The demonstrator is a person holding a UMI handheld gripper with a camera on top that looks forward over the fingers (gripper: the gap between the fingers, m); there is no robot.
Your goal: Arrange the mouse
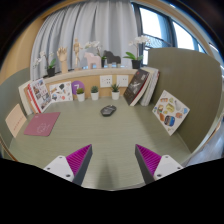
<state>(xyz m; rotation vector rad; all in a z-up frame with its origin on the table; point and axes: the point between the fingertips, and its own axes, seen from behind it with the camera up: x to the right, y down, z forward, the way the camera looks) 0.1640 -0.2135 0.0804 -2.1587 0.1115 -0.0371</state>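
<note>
A small dark mouse lies on the grey-green desk, well beyond my fingers and slightly right of the midline, near the back of the desk. A pink mouse mat lies flat at the left side of the desk, apart from the mouse. My gripper is open and empty, held above the near part of the desk. Its two magenta pads stand wide apart with nothing between them.
Books and cards lean along the left wall and the right partition. A dark book leans at the back right. Small potted plants and a low shelf line the back, with curtains and a window behind.
</note>
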